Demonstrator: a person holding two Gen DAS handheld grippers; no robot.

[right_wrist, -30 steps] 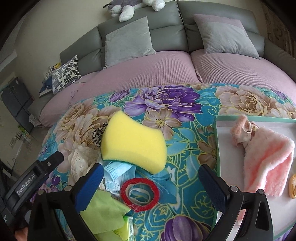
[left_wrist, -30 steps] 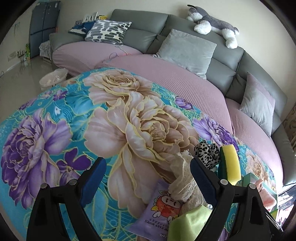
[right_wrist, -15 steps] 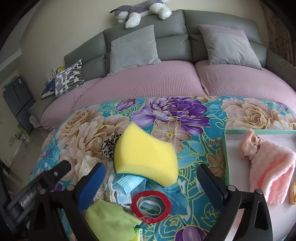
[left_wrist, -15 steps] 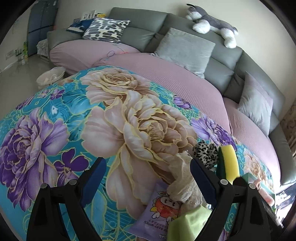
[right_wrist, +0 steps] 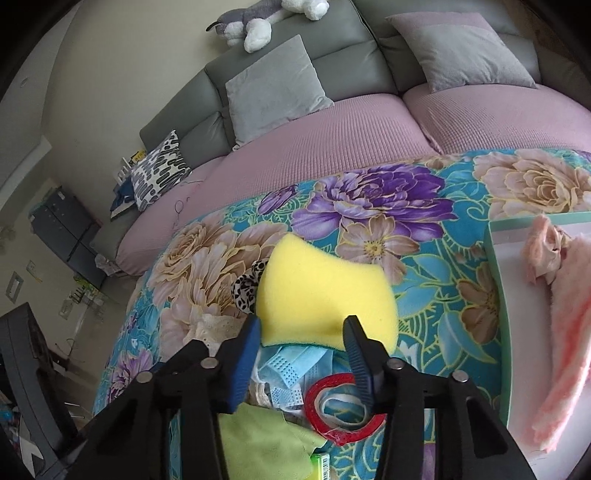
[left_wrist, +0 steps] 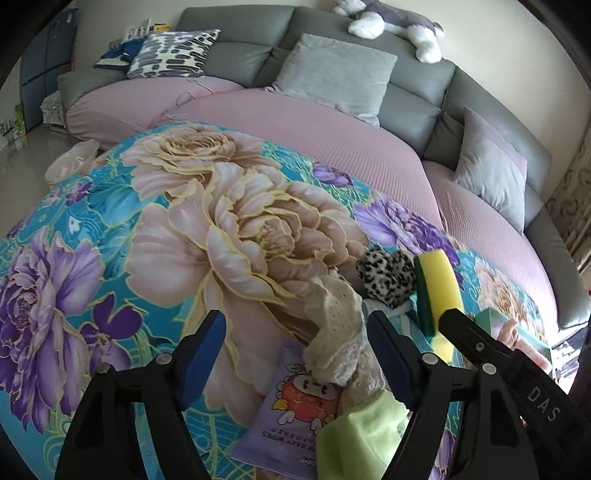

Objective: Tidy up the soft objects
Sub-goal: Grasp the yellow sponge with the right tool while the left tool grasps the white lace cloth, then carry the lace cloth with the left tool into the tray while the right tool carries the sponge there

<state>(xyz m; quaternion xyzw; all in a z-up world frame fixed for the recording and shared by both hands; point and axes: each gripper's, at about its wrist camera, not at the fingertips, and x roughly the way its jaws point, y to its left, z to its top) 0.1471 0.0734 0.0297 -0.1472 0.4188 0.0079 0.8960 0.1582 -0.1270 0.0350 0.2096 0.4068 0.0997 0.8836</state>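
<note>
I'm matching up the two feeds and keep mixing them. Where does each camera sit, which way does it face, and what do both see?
Left wrist: on the left tongs, looking down along them across the floral blanket toward the sofa; its jaws are closing, with the cream lace cloth between them.
Right wrist: on the right tongs, facing the sofa; its jaws are closing around the near edge of the yellow sponge, tray at right.
Shared: sponge, leopard scrunchie, lace cloth, green cloth, plush dog.
</note>
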